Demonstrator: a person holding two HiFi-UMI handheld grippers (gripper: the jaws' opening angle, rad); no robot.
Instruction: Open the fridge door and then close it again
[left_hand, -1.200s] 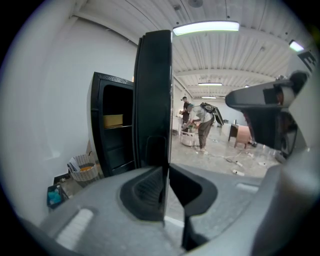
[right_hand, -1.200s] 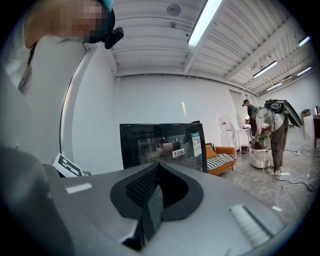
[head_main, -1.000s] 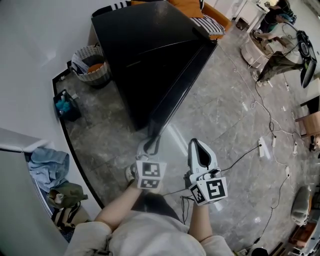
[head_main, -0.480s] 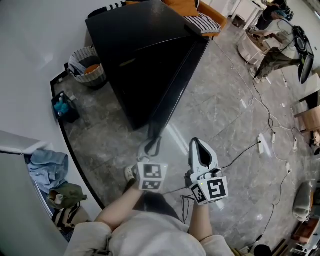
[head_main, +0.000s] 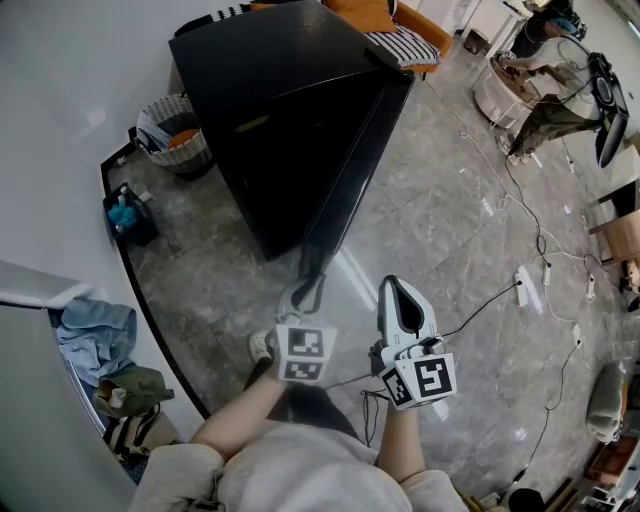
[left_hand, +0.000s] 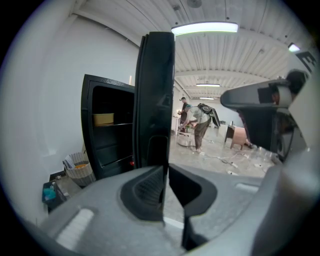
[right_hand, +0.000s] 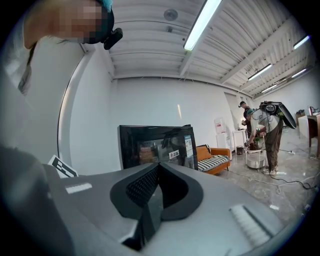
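Observation:
The black fridge (head_main: 270, 110) stands against the white wall, its door (head_main: 355, 170) swung out towards me. My left gripper (head_main: 305, 288) is shut on the door's free edge. In the left gripper view the door (left_hand: 156, 90) runs edge-on straight up from the left gripper (left_hand: 166, 175), and the open cabinet (left_hand: 107, 130) with its shelves shows to the left. My right gripper (head_main: 400, 300) hangs beside it, apart from the door, shut on nothing. In the right gripper view the fridge (right_hand: 155, 145) sits beyond the closed right gripper (right_hand: 159, 172).
A wicker basket (head_main: 180, 130) and a blue caddy (head_main: 128, 212) sit left of the fridge. Clothes (head_main: 95, 335) lie at the left edge. Cables and a power strip (head_main: 520, 290) cross the marble floor on the right. An orange sofa (head_main: 400, 30) stands behind the fridge. People (left_hand: 197, 125) work far off.
The left gripper has shifted slightly with the door edge still in its grip. The right gripper has barely drifted. The head view has swung a little.

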